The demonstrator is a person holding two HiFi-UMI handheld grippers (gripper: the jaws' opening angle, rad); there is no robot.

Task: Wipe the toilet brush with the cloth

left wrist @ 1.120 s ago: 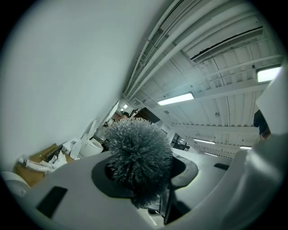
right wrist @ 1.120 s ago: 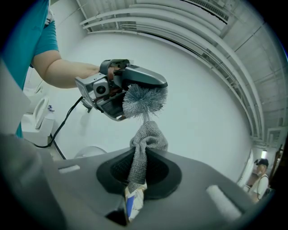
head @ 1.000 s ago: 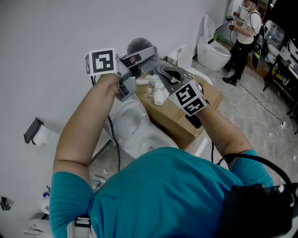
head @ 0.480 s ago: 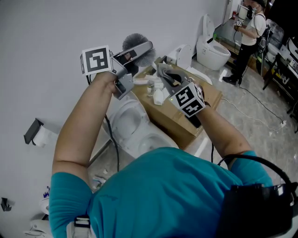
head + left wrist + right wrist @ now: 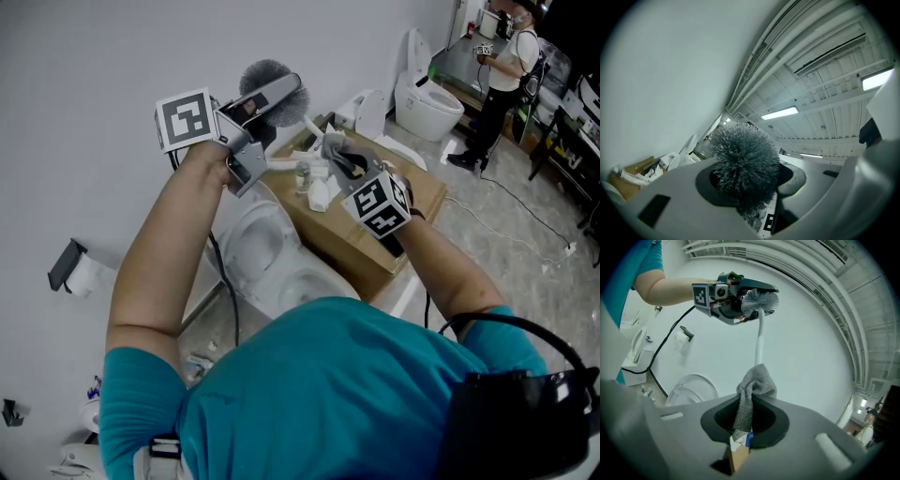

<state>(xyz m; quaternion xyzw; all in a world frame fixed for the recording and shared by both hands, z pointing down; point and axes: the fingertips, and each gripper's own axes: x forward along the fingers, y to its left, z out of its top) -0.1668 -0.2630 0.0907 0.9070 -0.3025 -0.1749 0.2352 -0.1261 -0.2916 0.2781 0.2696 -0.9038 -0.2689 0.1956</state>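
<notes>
A white toilet bowl [image 5: 258, 246] sits below the arms, a cardboard box [image 5: 352, 253] just beside it holding white odds and ends [image 5: 319, 192] too jumbled to name. The right claw [image 5: 745, 430] is clenched on a nubbly grey cloth [image 5: 753, 387] bunched against the smooth white stem [image 5: 759, 343], its lower end hidden. Beyond, the left claw [image 5: 757, 197] grips the toilet brush [image 5: 745, 157] just under its round, bristly grey head.

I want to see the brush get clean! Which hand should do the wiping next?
The right. The right gripper pinches the knitted grey cloth, which looks to touch the handle of the white-handled, grey-bristled toilet brush. The left gripper is busy clamping that brush at its bristle end.
</notes>
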